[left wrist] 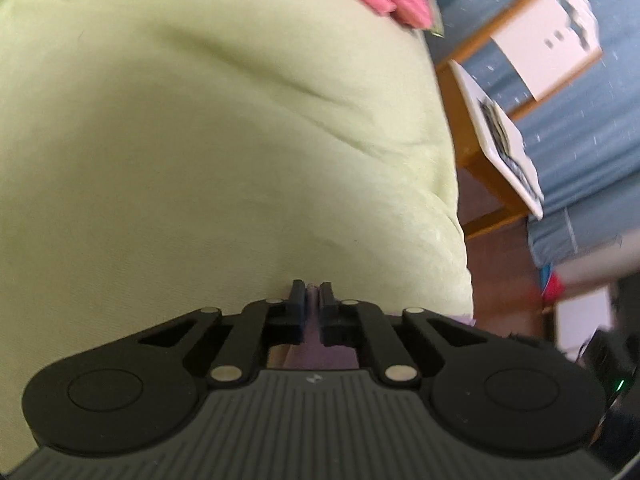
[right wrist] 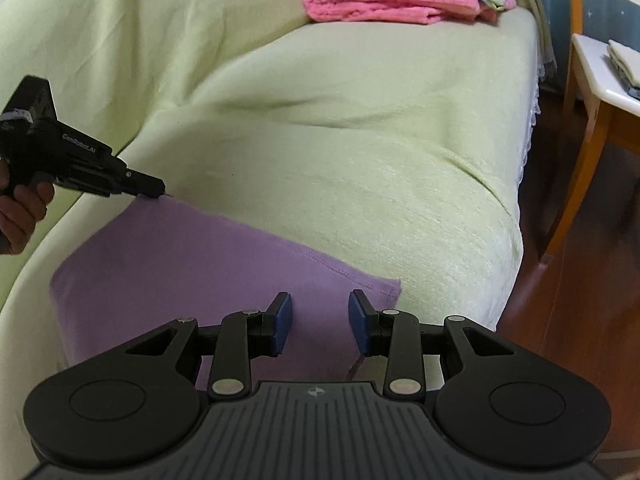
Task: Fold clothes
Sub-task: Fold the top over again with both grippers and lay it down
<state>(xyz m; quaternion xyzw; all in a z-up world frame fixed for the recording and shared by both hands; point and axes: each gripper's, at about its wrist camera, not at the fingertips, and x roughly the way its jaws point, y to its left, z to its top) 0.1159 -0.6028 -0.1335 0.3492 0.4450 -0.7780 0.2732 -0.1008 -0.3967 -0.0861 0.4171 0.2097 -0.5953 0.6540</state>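
A purple cloth (right wrist: 208, 272) lies flat on the pale green cover of a sofa (right wrist: 360, 140). My left gripper (left wrist: 313, 290) is shut on the far left corner of the purple cloth (left wrist: 312, 344); in the right wrist view it shows at that corner (right wrist: 160, 192), held in a hand. My right gripper (right wrist: 320, 310) is open and empty, hovering over the near right part of the cloth, short of its right corner (right wrist: 390, 290).
A folded pink towel (right wrist: 384, 2) with other folded cloths lies at the sofa's far end. A wooden side table with a white top (right wrist: 600, 76) stands to the right on a dark wood floor (right wrist: 580, 300). The sofa's front edge (right wrist: 516, 216) drops off on the right.
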